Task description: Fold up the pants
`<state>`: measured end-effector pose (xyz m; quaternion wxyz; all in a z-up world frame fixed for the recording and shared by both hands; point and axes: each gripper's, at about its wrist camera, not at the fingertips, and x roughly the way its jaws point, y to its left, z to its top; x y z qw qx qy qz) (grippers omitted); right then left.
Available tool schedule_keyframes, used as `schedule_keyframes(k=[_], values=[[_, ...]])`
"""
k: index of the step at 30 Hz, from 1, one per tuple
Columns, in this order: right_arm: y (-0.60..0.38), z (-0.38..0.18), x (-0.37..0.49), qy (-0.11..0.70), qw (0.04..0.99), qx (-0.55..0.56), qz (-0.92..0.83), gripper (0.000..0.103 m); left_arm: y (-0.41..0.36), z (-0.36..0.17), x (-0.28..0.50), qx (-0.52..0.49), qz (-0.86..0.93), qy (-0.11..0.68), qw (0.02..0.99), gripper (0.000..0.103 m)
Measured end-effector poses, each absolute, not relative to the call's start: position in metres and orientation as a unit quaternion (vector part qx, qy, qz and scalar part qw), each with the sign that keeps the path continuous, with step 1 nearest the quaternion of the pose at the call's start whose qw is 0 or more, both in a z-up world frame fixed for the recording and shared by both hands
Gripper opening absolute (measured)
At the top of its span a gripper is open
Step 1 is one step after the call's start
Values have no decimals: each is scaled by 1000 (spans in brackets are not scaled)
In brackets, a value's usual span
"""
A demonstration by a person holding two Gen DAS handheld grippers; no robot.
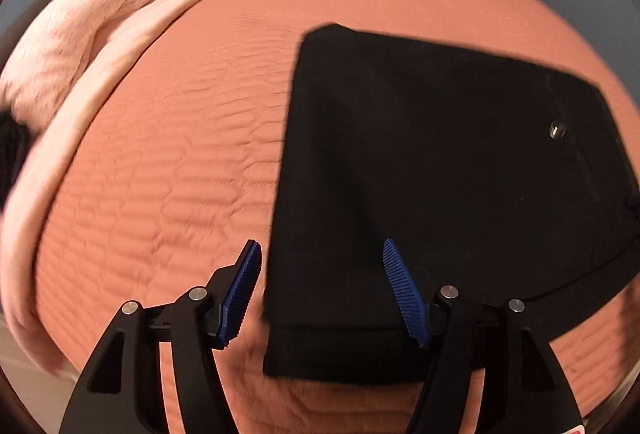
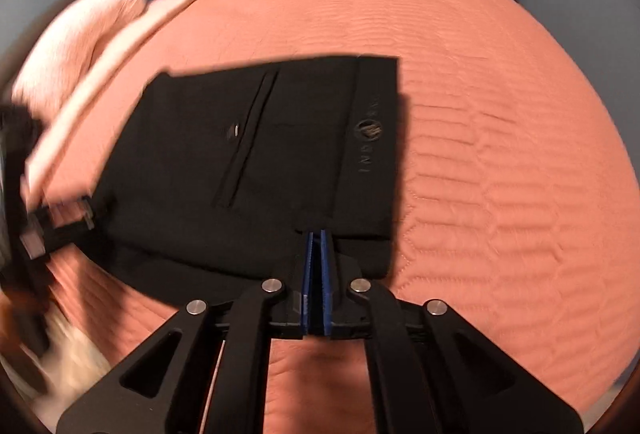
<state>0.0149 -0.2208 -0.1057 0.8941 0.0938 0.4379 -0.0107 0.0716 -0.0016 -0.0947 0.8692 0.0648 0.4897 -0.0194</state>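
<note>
Pants: black, folded, flat on bed
Left gripper: spread wide, holding nothing
Right gripper: pinched closed at pants' near edge

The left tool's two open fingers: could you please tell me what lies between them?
In the left wrist view, the left tool is open, and the near left corner of the folded black pants lies between its fingers, with a strip of orange bedspread beside it.

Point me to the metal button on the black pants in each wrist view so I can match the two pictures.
Left wrist: the metal button sits right of centre, on the folded black pants.
Right wrist: the button shows blurred, left of centre, beside the pocket slit.
Shared landmark: the pink pillow at upper left on the orange bedspread.
</note>
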Motion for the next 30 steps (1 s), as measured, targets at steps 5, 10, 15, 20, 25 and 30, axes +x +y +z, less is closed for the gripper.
schedule_keyframes(k=[5, 10, 15, 20, 25, 30], values=[[-206, -126, 16, 479, 878, 16, -2, 7, 19, -100, 68, 62, 5, 501, 863, 64], [-228, -103, -19, 461, 879, 121, -19, 8, 11, -66, 52, 84, 8, 487, 869, 62], [-200, -66, -34, 431, 900, 70, 1, 9, -17, -35, 37, 81, -18, 486, 870, 62], [-174, -47, -35, 418, 905, 69, 20, 9, -30, -15, 21, 69, -14, 480, 875, 62], [-167, -36, -43, 402, 913, 71, 1, 13, -41, 1, 4, 70, -17, 472, 879, 63], [-161, -17, -58, 356, 931, 60, -50, 85, -52, 10, -9, 83, -22, 459, 885, 70]])
